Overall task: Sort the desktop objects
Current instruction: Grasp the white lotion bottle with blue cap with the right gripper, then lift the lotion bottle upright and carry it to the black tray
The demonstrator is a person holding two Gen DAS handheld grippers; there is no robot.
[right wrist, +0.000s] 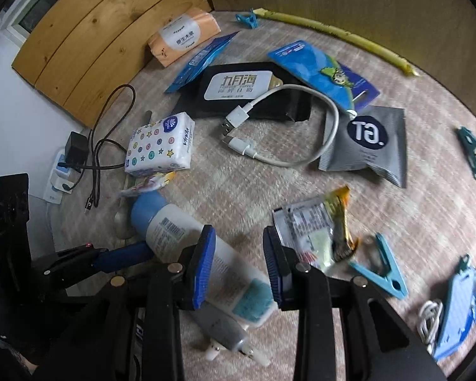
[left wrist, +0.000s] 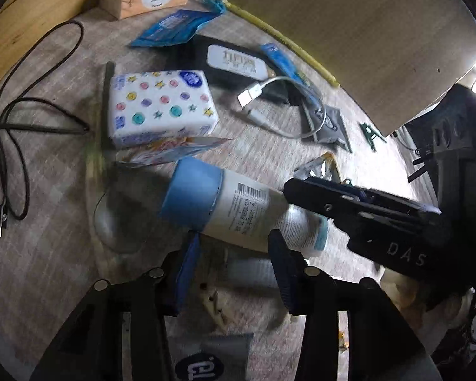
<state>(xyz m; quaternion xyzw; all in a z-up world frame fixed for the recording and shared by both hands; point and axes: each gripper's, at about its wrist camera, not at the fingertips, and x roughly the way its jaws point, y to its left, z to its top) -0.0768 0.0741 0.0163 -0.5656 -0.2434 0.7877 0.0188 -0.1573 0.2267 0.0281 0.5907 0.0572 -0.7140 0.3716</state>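
A white tube with a blue cap (left wrist: 238, 209) lies on the patterned table; it also shows in the right wrist view (right wrist: 187, 238). My left gripper (left wrist: 234, 270) is open, its blue-padded fingers just short of the tube's flat end. My right gripper (right wrist: 238, 266) is open over the same end, and it shows from the side in the left wrist view (left wrist: 358, 203). A small grey tube (right wrist: 219, 330) lies beside the white one. A snack wrapper (right wrist: 317, 231) lies by my right gripper's right finger.
A star-patterned tissue pack (left wrist: 161, 108), black wipes pack (right wrist: 244, 89), white USB cable (right wrist: 288, 133), grey GT sachet (right wrist: 365, 139), orange tissue pack (right wrist: 184, 35), blue pouches, clothes pegs (right wrist: 380, 266) and a black cable (left wrist: 12, 127) lie around. A wooden board (right wrist: 95, 31) stands behind.
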